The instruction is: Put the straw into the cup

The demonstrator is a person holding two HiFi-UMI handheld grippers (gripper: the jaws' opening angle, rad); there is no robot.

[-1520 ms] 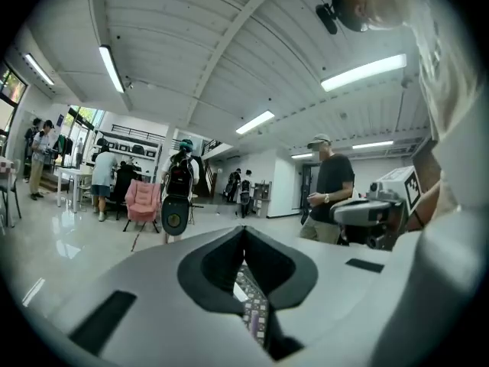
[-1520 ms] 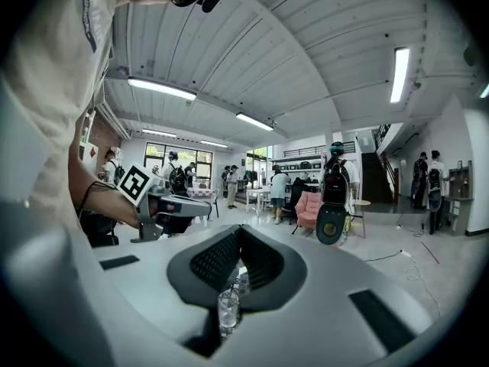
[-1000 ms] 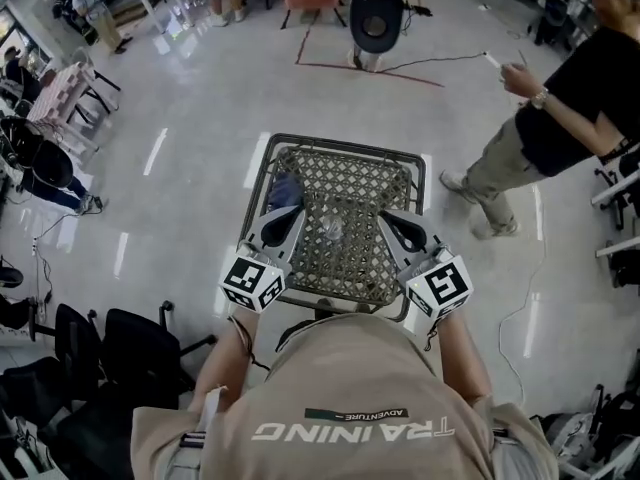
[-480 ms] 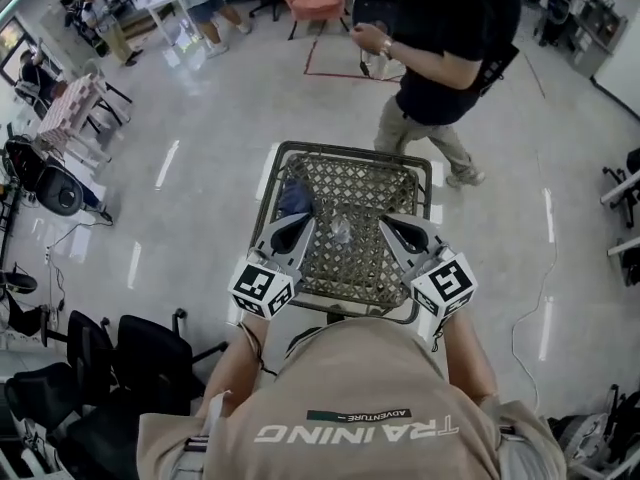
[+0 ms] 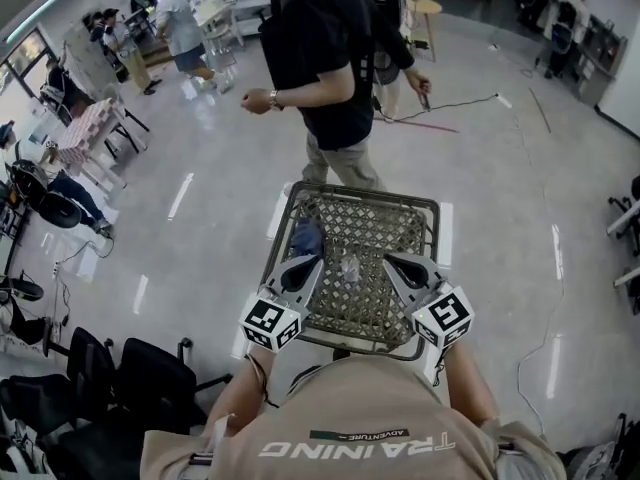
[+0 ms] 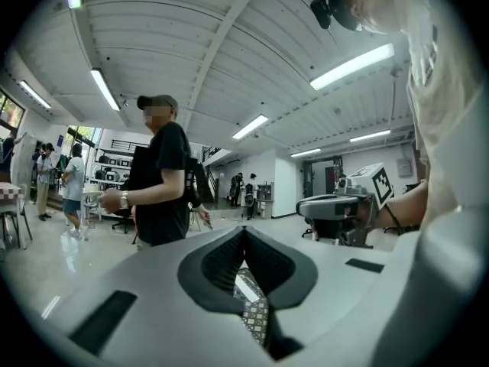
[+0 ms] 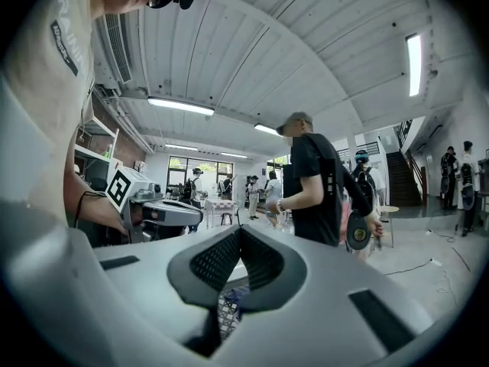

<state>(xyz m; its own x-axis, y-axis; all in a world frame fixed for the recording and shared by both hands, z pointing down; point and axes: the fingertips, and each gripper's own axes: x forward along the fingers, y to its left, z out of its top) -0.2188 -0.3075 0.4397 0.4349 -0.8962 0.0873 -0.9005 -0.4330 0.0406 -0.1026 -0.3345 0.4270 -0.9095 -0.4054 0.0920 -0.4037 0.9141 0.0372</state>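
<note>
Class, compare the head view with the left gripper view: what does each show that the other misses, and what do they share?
Only the head view shows the clear cup and a blue object on the woven table. Only the left gripper view shows the ceiling lights and the cap of the passer-by in black. Both show that passer-by, the right gripper, the shut left gripper and some of the woven table.

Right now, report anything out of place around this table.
Nothing looks spilled or broken on the woven lattice table. Two oddities: no straw can be made out near the small clear cup, and a person in a black shirt is close behind the table's far edge.
</note>
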